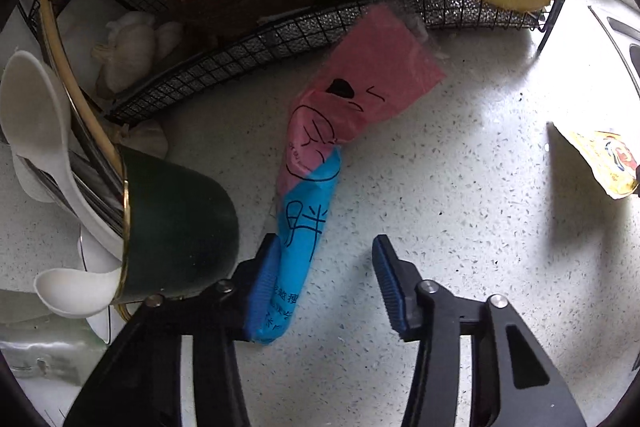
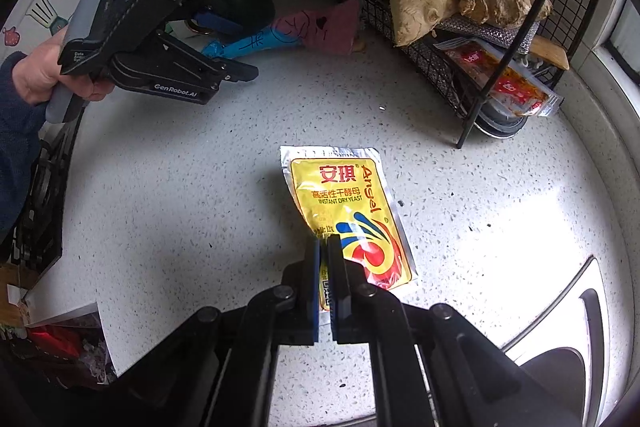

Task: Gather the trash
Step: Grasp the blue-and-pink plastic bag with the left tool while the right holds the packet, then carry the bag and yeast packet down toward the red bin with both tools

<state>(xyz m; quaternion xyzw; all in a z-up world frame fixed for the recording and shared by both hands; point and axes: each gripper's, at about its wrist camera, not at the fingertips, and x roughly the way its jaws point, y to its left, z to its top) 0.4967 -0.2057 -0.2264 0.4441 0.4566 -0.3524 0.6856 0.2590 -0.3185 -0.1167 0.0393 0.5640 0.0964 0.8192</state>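
The right tool (image 2: 324, 247) is clenched on the yellow foil yeast packet (image 2: 348, 211), lying on the speckled white tabletop (image 2: 180, 187). The left tool (image 1: 324, 267) stands released around the pink-and-blue plastic wrapper (image 1: 320, 163) beside the black wire rack (image 1: 240, 59); I judge it must close next, then lift.

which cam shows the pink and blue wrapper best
The left wrist view: the wrapper lies full length between the open left gripper fingers, print readable. The right wrist view shows it small and far, partly hidden behind the left gripper.
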